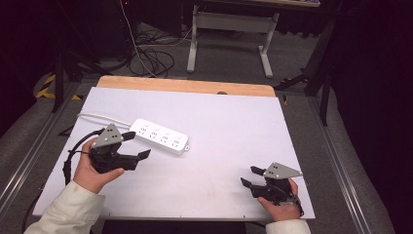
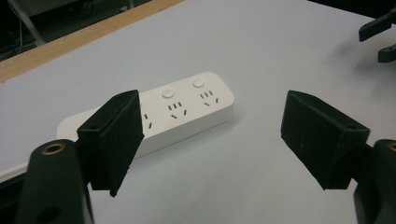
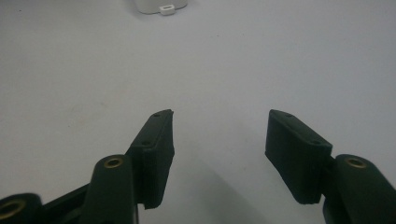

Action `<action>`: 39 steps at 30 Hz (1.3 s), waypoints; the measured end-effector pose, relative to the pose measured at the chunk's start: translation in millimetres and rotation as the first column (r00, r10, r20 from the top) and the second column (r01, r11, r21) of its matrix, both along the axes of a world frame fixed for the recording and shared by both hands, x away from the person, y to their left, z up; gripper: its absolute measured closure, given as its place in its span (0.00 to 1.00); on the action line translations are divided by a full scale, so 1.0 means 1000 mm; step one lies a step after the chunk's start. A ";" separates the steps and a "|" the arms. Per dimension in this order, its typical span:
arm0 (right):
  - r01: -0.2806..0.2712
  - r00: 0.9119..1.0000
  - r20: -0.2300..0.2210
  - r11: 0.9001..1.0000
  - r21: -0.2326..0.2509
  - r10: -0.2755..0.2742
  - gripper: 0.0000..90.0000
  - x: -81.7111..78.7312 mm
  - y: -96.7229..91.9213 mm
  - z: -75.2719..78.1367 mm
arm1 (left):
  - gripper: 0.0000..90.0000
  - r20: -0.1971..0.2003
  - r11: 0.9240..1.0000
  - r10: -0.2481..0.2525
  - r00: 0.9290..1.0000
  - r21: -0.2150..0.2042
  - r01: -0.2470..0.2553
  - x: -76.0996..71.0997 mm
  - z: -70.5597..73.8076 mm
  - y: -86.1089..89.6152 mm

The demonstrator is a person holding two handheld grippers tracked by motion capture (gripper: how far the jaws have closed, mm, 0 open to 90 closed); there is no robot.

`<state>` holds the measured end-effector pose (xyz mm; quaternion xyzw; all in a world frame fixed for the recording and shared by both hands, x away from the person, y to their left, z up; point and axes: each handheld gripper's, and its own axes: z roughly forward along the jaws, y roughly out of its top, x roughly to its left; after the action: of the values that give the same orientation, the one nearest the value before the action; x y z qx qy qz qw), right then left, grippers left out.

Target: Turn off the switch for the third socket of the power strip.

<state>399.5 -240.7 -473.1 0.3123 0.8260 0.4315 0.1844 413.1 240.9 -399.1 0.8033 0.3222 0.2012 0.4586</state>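
Note:
A white power strip lies on the white tabletop, left of centre, its cord running off to the left. My left gripper is held by a hand just in front of the strip's left end, open, with nothing between the jaws. In the left gripper view the power strip lies just beyond the left gripper, partly behind the left jaw. My right gripper rests near the front right edge, open and empty. The right gripper view has the right gripper over bare table, with the power strip's end far ahead.
A wooden strip borders the table's far edge. Beyond it on the floor are loose cables and a white desk frame. The other hand's gripper shows at the top right of the left gripper view.

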 end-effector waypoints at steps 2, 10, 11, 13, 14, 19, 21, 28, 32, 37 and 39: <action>0.000 1.000 0.000 1.000 0.001 0.000 0.47 0.000 0.000 0.000 | 0.21 0.003 1.000 0.000 1.000 -0.013 0.000 -0.004 -0.004 0.006; 0.000 1.000 0.000 1.000 0.002 0.000 0.47 0.000 0.000 0.000 | 0.18 0.022 0.999 0.003 1.000 -0.053 -0.002 -0.018 -0.022 0.023; 0.000 1.000 0.000 1.000 0.002 0.000 0.47 0.000 0.000 0.000 | 0.18 0.028 0.999 0.005 1.000 -0.053 -0.003 -0.020 -0.023 0.025; -0.001 1.000 0.001 1.000 0.002 0.001 0.47 0.000 0.000 0.000 | 0.18 0.025 0.998 0.005 1.000 -0.061 -0.003 -0.023 -0.027 0.029; -0.001 1.000 0.002 1.000 0.003 0.001 0.47 0.000 0.000 0.000 | 0.18 0.028 0.998 0.009 1.000 -0.061 -0.007 -0.024 -0.029 0.031; -0.001 1.000 0.002 1.000 0.004 0.001 0.47 0.000 -0.001 0.000 | 0.20 0.010 0.996 0.036 0.999 -0.077 -0.035 -0.029 -0.041 0.043; -0.002 1.000 0.003 1.000 0.004 0.002 0.47 -0.001 0.000 0.000 | 0.20 0.002 0.996 0.039 0.999 -0.081 -0.038 -0.030 -0.045 0.048; -0.002 1.000 0.004 1.000 0.003 0.002 0.47 -0.001 0.000 0.001 | 0.19 0.005 0.998 0.049 0.999 -0.050 -0.049 -0.035 -0.062 0.060; -0.002 1.000 0.003 1.000 0.002 0.002 0.47 -0.001 0.000 0.001 | 0.19 0.027 0.998 0.063 0.998 -0.030 -0.062 -0.041 -0.068 0.062; -0.003 1.000 0.005 1.000 0.003 0.003 0.47 -0.001 0.000 0.001 | 0.19 -0.018 0.994 0.070 0.997 -0.081 -0.071 -0.044 -0.076 0.068; -0.005 1.000 0.004 1.000 0.003 0.005 0.47 -0.001 0.000 0.001 | 0.19 -0.032 0.993 0.079 0.996 -0.084 -0.082 -0.044 -0.077 0.070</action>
<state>398.3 -240.5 -472.3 0.3098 0.8258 0.4337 0.1845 369.1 311.3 -475.7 0.7721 0.3690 0.1942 0.4796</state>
